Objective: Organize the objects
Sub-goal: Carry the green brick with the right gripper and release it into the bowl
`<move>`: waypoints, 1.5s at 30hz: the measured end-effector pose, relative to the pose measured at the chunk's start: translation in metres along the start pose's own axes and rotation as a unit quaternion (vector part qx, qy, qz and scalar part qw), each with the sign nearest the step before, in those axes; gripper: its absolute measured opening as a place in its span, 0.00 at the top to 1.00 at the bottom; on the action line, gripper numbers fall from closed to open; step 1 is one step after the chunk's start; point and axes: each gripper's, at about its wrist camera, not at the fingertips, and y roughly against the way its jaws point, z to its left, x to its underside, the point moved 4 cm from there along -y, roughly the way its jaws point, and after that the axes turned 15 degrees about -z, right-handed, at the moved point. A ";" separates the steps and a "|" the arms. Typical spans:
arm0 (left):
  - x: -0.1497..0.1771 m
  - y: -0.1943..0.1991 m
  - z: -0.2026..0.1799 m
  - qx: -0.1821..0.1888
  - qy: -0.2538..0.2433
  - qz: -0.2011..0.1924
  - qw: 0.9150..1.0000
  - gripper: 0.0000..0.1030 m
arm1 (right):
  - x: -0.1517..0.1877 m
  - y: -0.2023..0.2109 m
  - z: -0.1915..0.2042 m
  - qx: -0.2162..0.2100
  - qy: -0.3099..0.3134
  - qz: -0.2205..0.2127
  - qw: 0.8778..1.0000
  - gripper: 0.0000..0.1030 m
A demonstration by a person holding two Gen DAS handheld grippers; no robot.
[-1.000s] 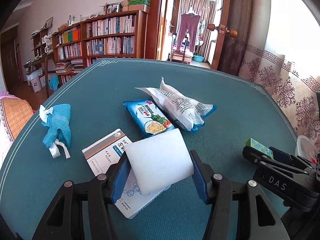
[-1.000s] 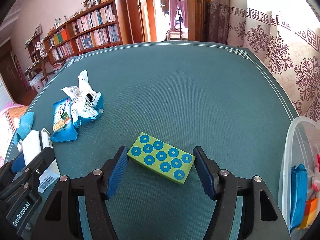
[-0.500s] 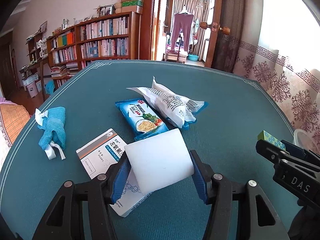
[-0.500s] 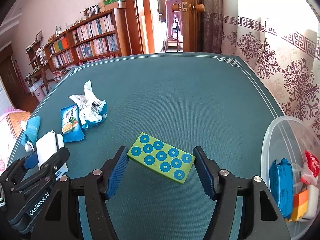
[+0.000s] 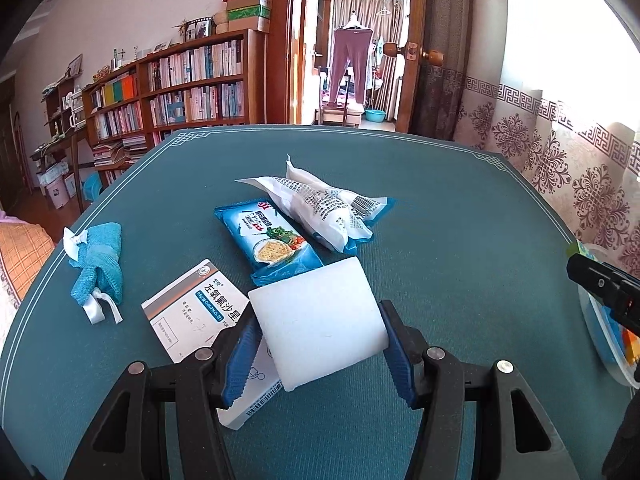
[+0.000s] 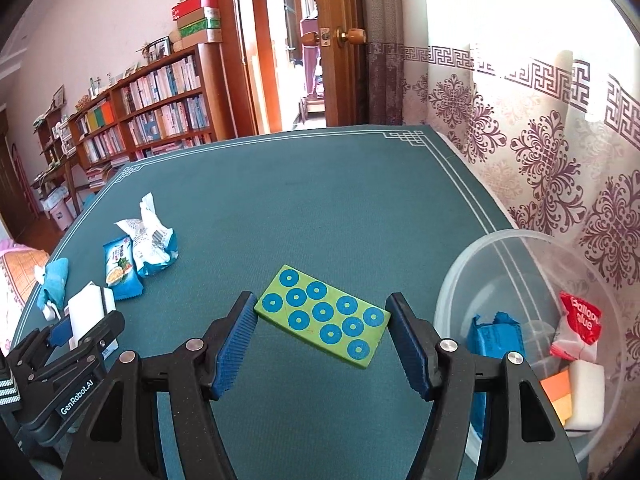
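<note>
On the teal table [image 5: 460, 208], at its nine o'clock edge in the left wrist view, lies a blue mesh pouch [image 5: 98, 266] with a white ribbon. Toward the centre rests a white medicine box [image 5: 192, 310], partly under the left gripper [image 5: 318, 340]. That gripper is clamped on a white foam block [image 5: 316, 318], both blue pads pressing its sides and holding it above the box. At twelve o'clock from the block lie a blue cracker packet [image 5: 272, 242] and, overlapping its far end, a white-and-blue snack bag [image 5: 320, 208].

In the right wrist view, the right gripper [image 6: 322, 338] grips a green block with blue rings [image 6: 324, 316] clear of the table, pads against its short ends. At three o'clock stands a clear plastic tub [image 6: 472, 264] containing a blue packet [image 6: 496, 336], a red-and-white sachet [image 6: 578, 328], an orange piece [image 6: 558, 392] and a white sponge [image 6: 586, 396].
</note>
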 end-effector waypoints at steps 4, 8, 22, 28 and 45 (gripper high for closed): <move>0.001 0.002 -0.003 0.006 -0.005 -0.002 1.000 0.41 | -0.007 0.006 -0.024 0.024 -0.010 -0.010 1.000 0.35; 0.001 0.005 -0.004 0.010 -0.009 -0.005 1.000 0.41 | -0.012 0.010 -0.050 0.052 -0.022 -0.017 0.998 0.35; 0.003 0.007 -0.010 0.017 -0.016 -0.005 1.000 0.41 | -0.004 0.000 -0.129 0.133 -0.067 -0.007 0.989 0.35; 0.005 0.007 -0.011 0.021 -0.017 -0.003 1.000 0.41 | -0.007 -0.010 -0.144 0.129 -0.090 -0.007 0.987 0.34; 0.006 0.007 -0.012 0.037 -0.023 0.001 0.999 0.41 | 0.011 0.049 -0.115 0.102 -0.067 -0.025 0.992 0.34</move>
